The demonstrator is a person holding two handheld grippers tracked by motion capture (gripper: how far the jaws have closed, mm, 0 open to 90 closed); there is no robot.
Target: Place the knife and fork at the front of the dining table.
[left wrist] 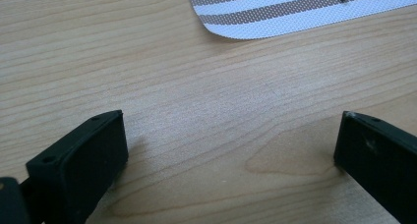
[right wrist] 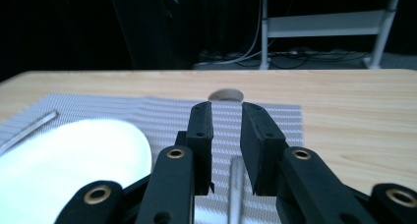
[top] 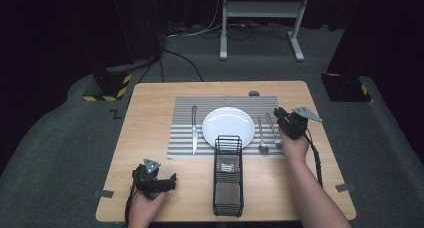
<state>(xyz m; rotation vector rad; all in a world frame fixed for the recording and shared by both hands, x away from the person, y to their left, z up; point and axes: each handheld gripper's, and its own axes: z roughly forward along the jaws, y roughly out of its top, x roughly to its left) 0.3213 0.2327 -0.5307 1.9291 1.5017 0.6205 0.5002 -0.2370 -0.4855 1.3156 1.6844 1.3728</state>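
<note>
Right tongs (right wrist: 227,117), jaws slightly apart, straddle a utensil handle (right wrist: 235,192) without gripping it.

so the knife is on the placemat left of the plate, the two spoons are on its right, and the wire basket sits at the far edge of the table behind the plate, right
Not quite. The wire basket sits at the near edge of the table, in front of the plate, not behind it; the high view shows this. The rest holds: the knife lies on the placemat left of the plate, and the two spoons lie on its right.
</note>
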